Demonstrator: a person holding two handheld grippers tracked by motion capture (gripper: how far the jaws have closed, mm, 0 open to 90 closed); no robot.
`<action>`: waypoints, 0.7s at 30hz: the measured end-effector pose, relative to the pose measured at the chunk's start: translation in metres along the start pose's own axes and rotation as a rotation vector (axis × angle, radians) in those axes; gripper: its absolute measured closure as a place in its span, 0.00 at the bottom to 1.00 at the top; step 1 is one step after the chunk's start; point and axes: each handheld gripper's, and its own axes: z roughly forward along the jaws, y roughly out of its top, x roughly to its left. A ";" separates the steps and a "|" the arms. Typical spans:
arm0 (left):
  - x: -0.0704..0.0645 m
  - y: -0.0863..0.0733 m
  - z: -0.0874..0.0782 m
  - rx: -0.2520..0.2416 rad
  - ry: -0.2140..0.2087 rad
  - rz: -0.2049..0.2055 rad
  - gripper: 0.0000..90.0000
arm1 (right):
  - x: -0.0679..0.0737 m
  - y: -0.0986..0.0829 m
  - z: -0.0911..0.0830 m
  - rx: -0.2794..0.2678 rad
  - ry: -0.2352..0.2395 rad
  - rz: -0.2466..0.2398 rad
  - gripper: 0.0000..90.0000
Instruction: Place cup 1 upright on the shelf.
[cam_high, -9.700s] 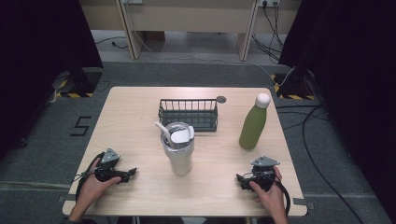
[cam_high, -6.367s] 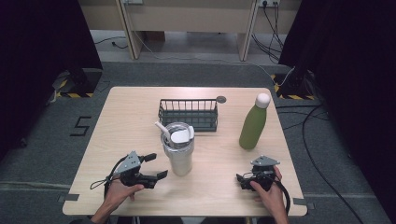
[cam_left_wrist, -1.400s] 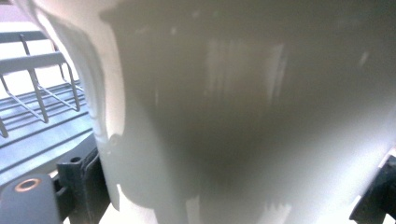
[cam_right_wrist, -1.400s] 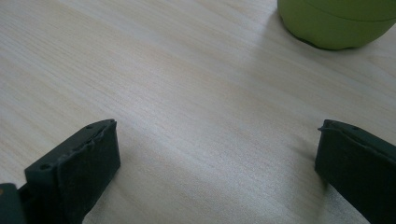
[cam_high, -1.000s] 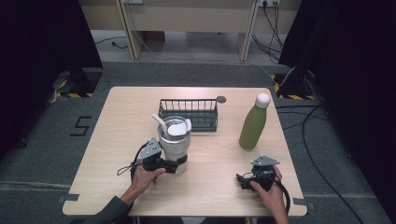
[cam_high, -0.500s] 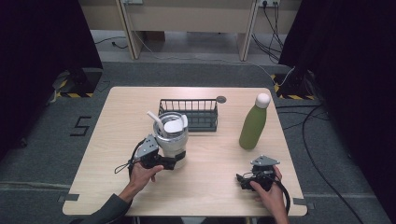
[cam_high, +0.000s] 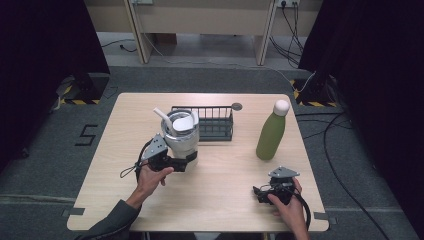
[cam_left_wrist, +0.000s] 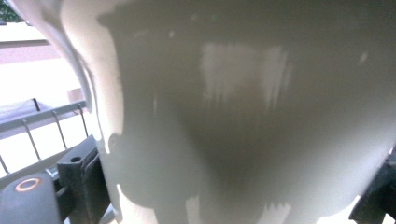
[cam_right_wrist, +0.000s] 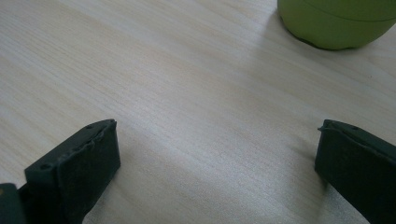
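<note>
Left gripper (cam_high: 176, 163): jaws clamped on the lower body of the tumbler (cam_high: 182, 136), one either side; the left gripper view has its pale wall pressed between them.
Tumbler: grey-white, lidded, a white straw (cam_high: 162, 117) sticking up and leaning left; tilted a little. Whether its base is lifted off the desk (cam_high: 225, 185) cannot be told. Contents hidden by the lid.
Wire basket (cam_high: 214, 122): just beyond the clamped jaws, its front rail (cam_left_wrist: 42, 116) close behind the tumbler in the left gripper view. Nothing seen inside it.
Green bottle (cam_high: 271, 131): upright, white cap on, ahead of the right jaws and well apart from the left ones; its base (cam_right_wrist: 336, 21) lies near the top edge of the right gripper view.
Right gripper (cam_high: 258, 192): resting low on the desk, jaws wide apart, bare wood between them.
Step in hand (judged): tumbler grasped and being moved toward the basket.
Next move (judged): carry it over the near rail, kept upright so the straw clears the wires, then set it inside.
</note>
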 end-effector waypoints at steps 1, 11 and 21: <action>0.001 0.002 0.000 -0.003 0.003 0.001 0.11 | 0.000 0.000 0.000 0.000 0.000 0.000 0.01; 0.007 0.016 0.004 -0.005 0.015 0.017 0.11 | 0.000 0.000 0.000 0.000 0.000 0.000 0.00; 0.013 0.023 0.009 -0.002 0.024 0.011 0.11 | 0.000 0.000 0.000 0.000 0.000 0.000 0.01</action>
